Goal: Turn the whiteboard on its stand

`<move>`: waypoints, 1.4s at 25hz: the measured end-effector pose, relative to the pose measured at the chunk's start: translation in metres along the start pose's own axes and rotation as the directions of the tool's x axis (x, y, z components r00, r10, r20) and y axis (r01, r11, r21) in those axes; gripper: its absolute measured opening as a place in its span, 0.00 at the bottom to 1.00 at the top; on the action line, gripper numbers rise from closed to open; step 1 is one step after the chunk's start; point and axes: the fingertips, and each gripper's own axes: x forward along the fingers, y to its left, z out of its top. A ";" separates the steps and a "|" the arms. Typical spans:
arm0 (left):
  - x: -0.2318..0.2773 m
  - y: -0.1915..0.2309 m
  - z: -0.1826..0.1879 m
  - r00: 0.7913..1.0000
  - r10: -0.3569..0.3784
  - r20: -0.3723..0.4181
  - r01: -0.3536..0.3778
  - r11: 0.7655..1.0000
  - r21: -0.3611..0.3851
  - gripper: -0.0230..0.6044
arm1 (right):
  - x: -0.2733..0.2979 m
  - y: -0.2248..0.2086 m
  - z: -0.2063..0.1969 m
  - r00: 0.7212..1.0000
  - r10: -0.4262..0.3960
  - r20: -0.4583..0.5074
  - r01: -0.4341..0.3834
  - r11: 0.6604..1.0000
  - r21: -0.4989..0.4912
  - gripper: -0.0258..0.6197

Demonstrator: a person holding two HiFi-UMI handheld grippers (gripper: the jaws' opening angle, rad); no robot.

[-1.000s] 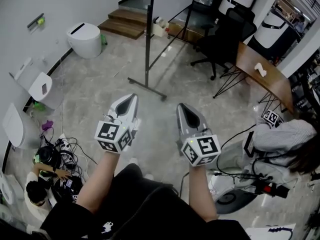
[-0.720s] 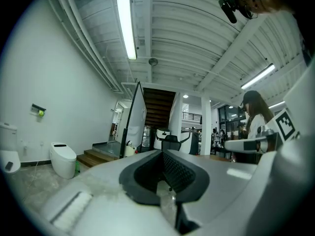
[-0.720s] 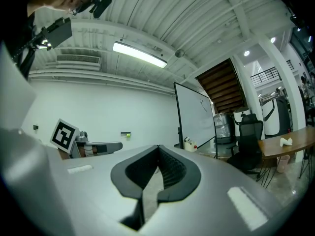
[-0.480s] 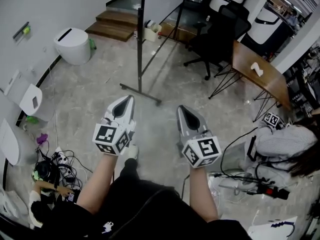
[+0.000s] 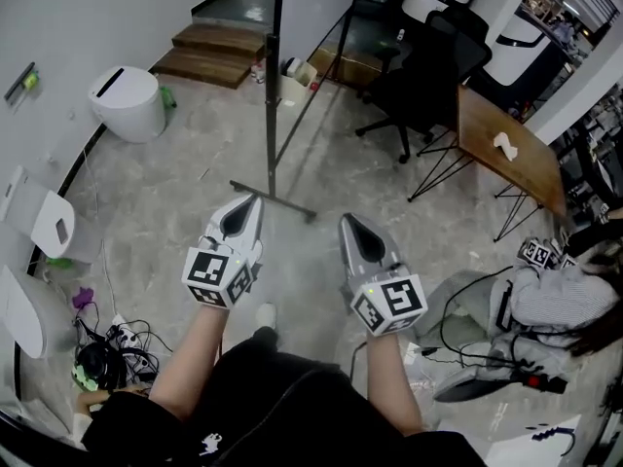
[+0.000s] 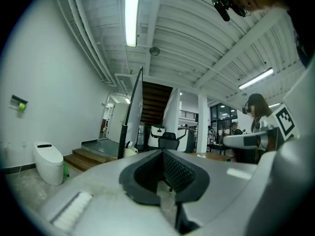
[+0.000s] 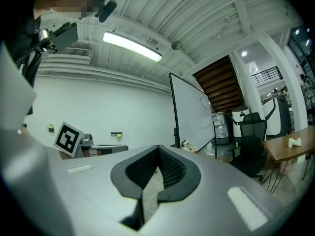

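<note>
head view: my left gripper (image 5: 248, 205) and right gripper (image 5: 348, 224) point level at the whiteboard (image 5: 276, 56), well ahead on the floor; left gripper view: fingers closed, empty; right gripper view: likewise, so i'd open both before gripping its frame.

I log that both grippers have advanced across the floor toward the whiteboard (image 5: 276, 76). The left gripper (image 5: 249, 202) now has its tip just short of the stand's foot bar (image 5: 275, 199), which earlier lay well ahead of it. The right gripper (image 5: 348, 224) has kept level alongside. The toilet (image 5: 127, 100) has shifted toward the head view's left edge.
</note>
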 end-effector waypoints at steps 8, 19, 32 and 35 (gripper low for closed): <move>0.071 0.059 0.009 0.998 -0.057 -0.014 0.058 0.998 0.016 0.04 | 0.073 -0.029 0.008 0.997 -0.072 0.030 0.073 0.997 -0.002 0.04; 0.105 0.111 0.016 0.997 -0.081 -0.013 0.081 0.997 0.013 0.04 | 0.138 -0.029 0.010 0.998 -0.065 0.019 0.066 0.998 -0.017 0.04; 0.136 0.118 0.023 1.000 -0.013 -0.008 0.014 0.997 0.072 0.04 | 0.162 -0.050 0.025 0.997 0.017 0.069 -0.017 1.000 0.000 0.05; 0.144 0.115 0.027 1.000 0.010 0.008 -0.011 0.997 0.081 0.04 | 0.164 -0.056 0.022 0.997 0.033 0.069 -0.033 0.999 -0.005 0.04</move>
